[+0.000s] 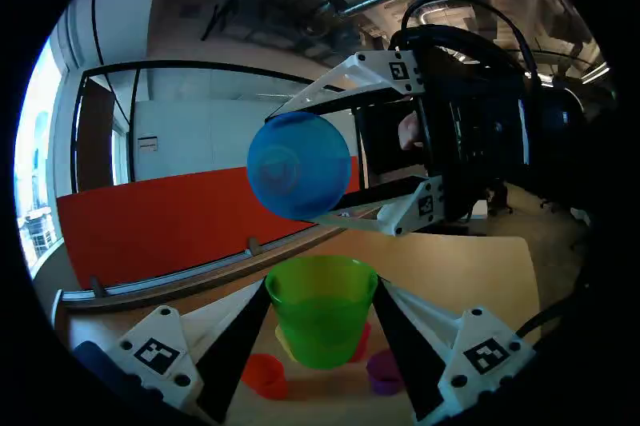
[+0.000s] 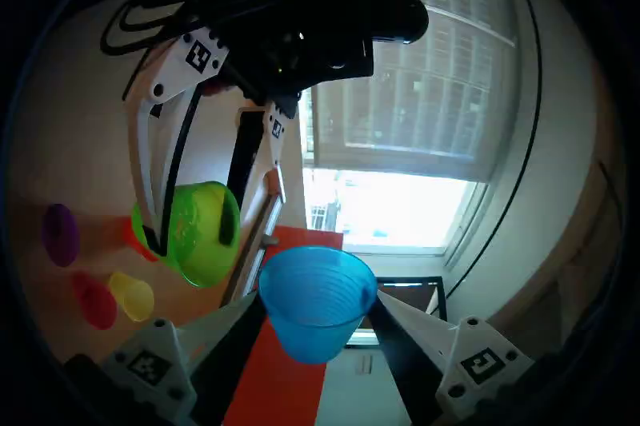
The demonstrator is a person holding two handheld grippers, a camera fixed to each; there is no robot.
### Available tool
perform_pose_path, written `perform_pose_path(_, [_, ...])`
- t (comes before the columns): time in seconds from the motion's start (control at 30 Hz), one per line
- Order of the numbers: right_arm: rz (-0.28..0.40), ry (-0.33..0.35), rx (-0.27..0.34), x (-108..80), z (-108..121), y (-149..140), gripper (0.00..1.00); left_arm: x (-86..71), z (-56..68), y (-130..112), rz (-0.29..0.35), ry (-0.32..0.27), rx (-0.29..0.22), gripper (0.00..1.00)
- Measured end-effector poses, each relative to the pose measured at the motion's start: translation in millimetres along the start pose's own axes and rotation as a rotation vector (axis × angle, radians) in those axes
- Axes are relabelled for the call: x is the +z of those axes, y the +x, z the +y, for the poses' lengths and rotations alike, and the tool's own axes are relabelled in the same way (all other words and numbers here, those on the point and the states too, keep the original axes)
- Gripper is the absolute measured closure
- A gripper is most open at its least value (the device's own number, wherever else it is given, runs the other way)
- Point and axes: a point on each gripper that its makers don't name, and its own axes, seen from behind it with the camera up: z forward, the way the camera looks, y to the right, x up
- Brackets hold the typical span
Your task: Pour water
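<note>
A translucent green cup sits upright between the fingers of my left gripper, which is shut on it. Liquid seems to fill its lower part. Above and beyond it, the blue cup lies tipped on its side, its bottom facing this camera, held by the other gripper. In the right gripper view, my right gripper is shut on the blue cup, whose open mouth faces the camera. The green cup hangs up left in the other gripper's fingers.
A wooden table lies below, carrying small cups: red, purple, and in the right gripper view purple, red and yellow. An orange wall panel and a bright window stand behind.
</note>
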Motion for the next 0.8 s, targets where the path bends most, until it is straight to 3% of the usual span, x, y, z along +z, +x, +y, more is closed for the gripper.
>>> perform_pose_path(0.4, [0.007,0.004,0.032,-0.6,0,-2,0.11,-1.4,0.1,1,0.000,0.001,0.001,0.12])
perform_pose_path(0.8, [0.019,0.015,0.175,-5.0,-3,-11,0.11,-2.3,0.0,2,-0.003,0.005,0.000,0.12])
